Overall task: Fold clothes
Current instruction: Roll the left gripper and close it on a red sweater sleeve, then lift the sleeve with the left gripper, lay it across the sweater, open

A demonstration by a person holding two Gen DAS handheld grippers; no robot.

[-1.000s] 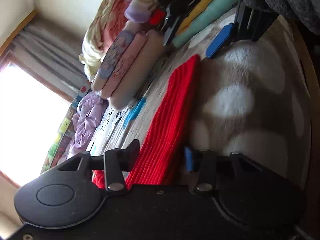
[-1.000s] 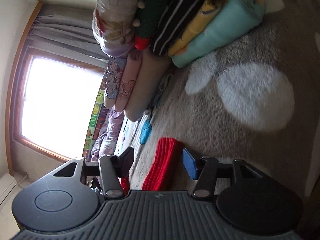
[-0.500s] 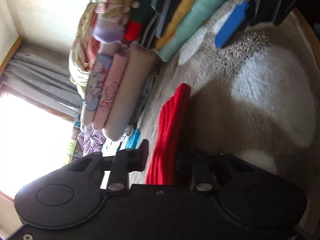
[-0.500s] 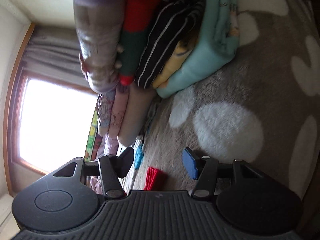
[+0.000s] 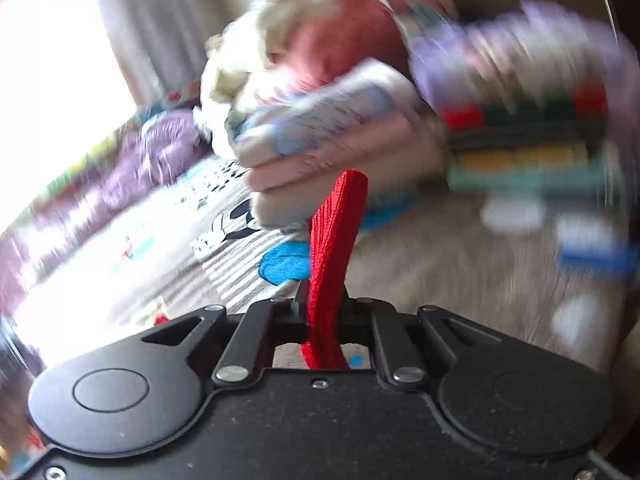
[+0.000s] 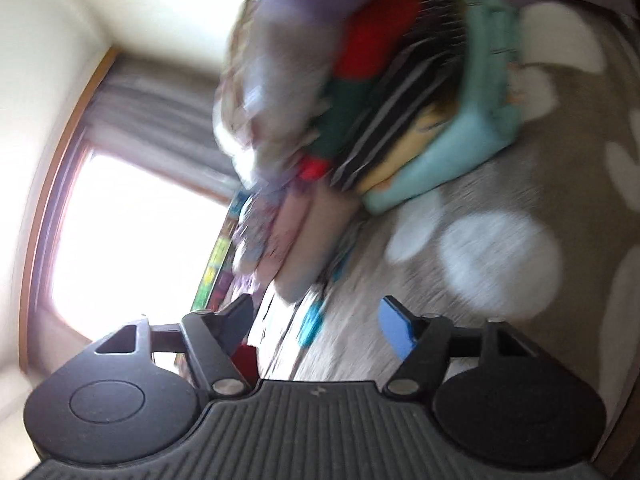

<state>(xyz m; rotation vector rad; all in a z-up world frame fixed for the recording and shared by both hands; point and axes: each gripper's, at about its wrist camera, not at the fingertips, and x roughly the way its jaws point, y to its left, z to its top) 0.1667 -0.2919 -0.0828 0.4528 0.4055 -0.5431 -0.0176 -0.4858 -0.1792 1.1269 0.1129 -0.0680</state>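
My left gripper (image 5: pixel 323 304) is shut on a folded red knit garment (image 5: pixel 336 240), which sticks up and forward between its fingers above the bed. My right gripper (image 6: pixel 316 320) is open and empty over the grey blanket with white patches (image 6: pixel 500 264). A small dark red patch (image 6: pixel 244 360) shows by the right gripper's left finger; I cannot tell if it is the same garment. Both views are blurred by motion.
A stack of folded clothes (image 6: pixel 400 112), teal at the bottom, with striped, green, red and purple layers, lies on the blanket; it also shows in the left wrist view (image 5: pixel 528 148). Rolled pink bedding (image 5: pixel 340 148), a purple quilt (image 5: pixel 156 148), a bright window (image 6: pixel 132 248).
The left gripper has closed on the red garment and lifted it, swinging round sharply. The right gripper has stayed open and turned a little, and the red cloth has left its gap.
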